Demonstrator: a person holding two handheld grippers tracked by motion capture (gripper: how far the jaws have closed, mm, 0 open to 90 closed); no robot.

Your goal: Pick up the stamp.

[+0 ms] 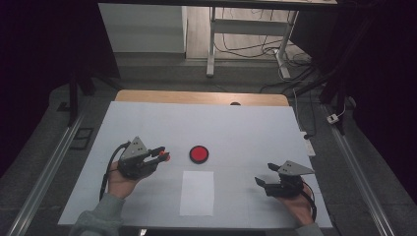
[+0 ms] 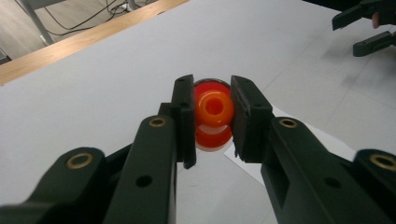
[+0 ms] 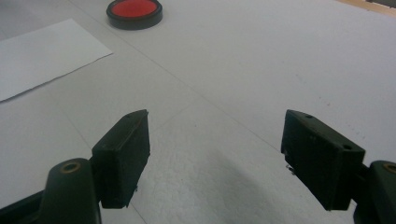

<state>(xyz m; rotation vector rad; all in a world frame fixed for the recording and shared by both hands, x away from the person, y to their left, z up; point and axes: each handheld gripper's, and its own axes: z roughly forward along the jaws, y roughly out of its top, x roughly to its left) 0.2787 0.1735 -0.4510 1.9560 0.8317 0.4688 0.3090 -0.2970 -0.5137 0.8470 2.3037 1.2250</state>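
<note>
Picking up already done, as far as can be judged: left gripper (image 1: 162, 153) with jaws pinching a small orange ring-shaped piece (image 2: 214, 110), squeezed from both sides between the two black pads, hole facing the camera in the left gripper view. Held above the white table (image 1: 246, 123), a little to the left of the red round disc (image 1: 199, 154) with its black rim; in the left gripper view the disc sitting directly behind and below the ring, so probably the goal of the carrying. Not yet placed: ring and disc apart in the high view, with bare table between.

Right gripper (image 1: 265, 176) low near the front right part of the table, jaws spread wide with nothing between, only table surface visible there. No part in the work at present, it seems.

White sheet of paper (image 1: 197, 192) flat in front of the disc, untouched.

Left to do, by judgement: bringing the ring over the disc, lowering it, opening the jaws.
</note>
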